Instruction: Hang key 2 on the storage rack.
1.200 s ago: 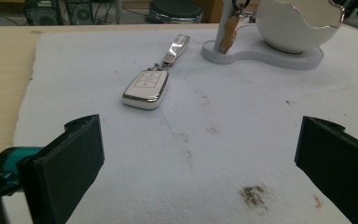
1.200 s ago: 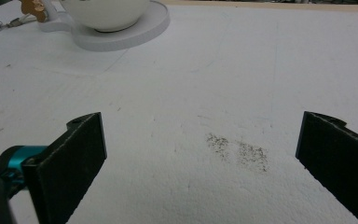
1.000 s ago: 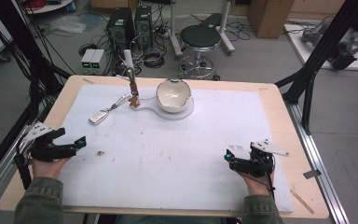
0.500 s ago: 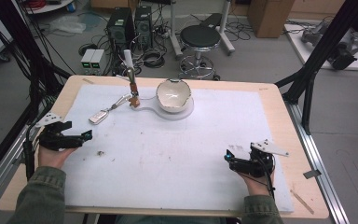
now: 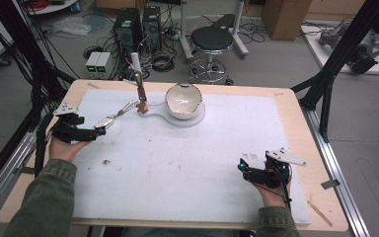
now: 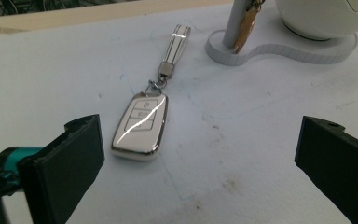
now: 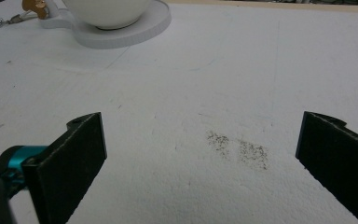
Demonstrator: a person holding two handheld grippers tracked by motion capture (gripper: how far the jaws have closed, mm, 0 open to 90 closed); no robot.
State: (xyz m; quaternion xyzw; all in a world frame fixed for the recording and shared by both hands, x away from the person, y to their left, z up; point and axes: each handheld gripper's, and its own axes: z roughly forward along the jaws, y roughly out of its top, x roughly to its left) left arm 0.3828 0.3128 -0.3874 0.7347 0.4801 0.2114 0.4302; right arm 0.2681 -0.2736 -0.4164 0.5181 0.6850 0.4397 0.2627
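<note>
Near the front right of the table, the right gripper (image 5: 243, 170) rests low on the white mat (image 5: 227, 148), its jaws spread wide with nothing between them; the mat ahead of it lies bare apart from a faint dark smudge (image 7: 237, 147), and there is open room on every side. At the left edge of the mat, the left gripper (image 5: 91, 134) has its jaws spread wide too, pointing at the key fob (image 6: 140, 126), which lies flat on the mat just ahead of them and nearer one jaw, not touching either. A strap (image 6: 176, 41) runs from the fob towards a small post (image 5: 139, 91) on a white base (image 5: 177, 120). A white bowl (image 5: 183, 100) sits on that base. Beyond the table's far edge stand a stool (image 5: 212, 39) and computer boxes (image 5: 137, 24) amid cables on the floor.
</note>
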